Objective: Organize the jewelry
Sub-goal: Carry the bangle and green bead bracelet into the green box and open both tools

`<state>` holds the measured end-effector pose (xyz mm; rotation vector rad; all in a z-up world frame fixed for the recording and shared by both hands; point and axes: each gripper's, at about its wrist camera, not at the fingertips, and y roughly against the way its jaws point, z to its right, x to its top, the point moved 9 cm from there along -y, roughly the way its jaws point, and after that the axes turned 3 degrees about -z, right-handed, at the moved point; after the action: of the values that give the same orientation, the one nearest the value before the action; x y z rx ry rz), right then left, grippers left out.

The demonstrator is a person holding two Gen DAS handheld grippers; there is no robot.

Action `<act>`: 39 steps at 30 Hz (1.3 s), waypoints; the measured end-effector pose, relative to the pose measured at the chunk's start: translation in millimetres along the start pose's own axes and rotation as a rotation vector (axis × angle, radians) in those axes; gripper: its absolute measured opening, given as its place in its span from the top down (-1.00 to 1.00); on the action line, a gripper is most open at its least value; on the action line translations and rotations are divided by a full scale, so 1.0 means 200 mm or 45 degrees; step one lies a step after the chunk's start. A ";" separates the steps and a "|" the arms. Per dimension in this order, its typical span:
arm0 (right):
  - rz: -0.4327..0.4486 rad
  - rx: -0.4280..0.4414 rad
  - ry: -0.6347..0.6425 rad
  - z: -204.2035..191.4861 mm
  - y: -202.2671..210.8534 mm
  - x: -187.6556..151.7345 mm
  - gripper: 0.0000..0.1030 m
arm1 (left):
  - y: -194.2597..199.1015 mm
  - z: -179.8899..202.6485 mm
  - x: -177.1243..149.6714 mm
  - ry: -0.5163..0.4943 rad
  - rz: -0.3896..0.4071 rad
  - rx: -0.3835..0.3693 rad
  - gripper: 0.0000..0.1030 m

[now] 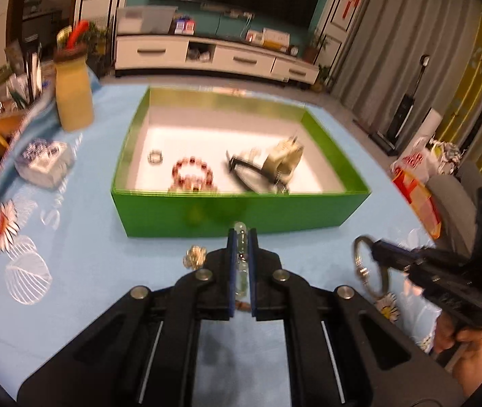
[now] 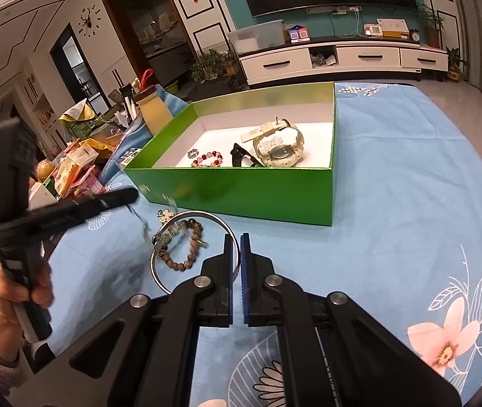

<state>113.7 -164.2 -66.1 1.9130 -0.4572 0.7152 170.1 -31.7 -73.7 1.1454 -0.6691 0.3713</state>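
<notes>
A green box (image 1: pixel 241 208) (image 2: pixel 251 190) with a white floor holds a red bead bracelet (image 1: pixel 192 173) (image 2: pixel 208 159), a small ring (image 1: pixel 155 156), dark glasses (image 1: pixel 247 173) and a pale watch (image 2: pixel 280 146). My left gripper (image 1: pixel 242 234) is shut on a pale green bead strand (image 1: pixel 242 264), just before the box's front wall. My right gripper (image 2: pixel 236 237) is shut on a silver bangle (image 2: pixel 193 247) (image 1: pixel 364 264) above the cloth. A brown bead bracelet (image 2: pixel 183 247) and a small brooch (image 1: pixel 195 257) (image 2: pixel 165 216) lie on the cloth.
A blue flowered tablecloth (image 2: pixel 410 203) covers the table. A yellow bottle (image 1: pixel 73 98) and cluttered boxes and packets (image 1: pixel 42 164) (image 2: pixel 71 169) stand at the left. A TV cabinet (image 2: pixel 342 57) is beyond the table.
</notes>
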 end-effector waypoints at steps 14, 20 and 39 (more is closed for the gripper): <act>0.060 -0.015 0.002 0.00 0.09 0.05 0.93 | 0.27 0.10 0.21 -0.019 0.146 -0.035 0.90; 0.094 -0.035 0.036 -0.04 0.12 0.11 0.93 | 0.30 0.10 0.27 -0.015 0.170 -0.039 0.90; 0.239 -0.085 0.089 -0.04 0.14 0.45 0.93 | 0.18 0.00 0.49 -0.002 0.168 0.004 0.90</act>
<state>163.6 -168.9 14.5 1.7920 -0.6148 0.8755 223.3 -25.0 16.4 1.1075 -0.7480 0.4839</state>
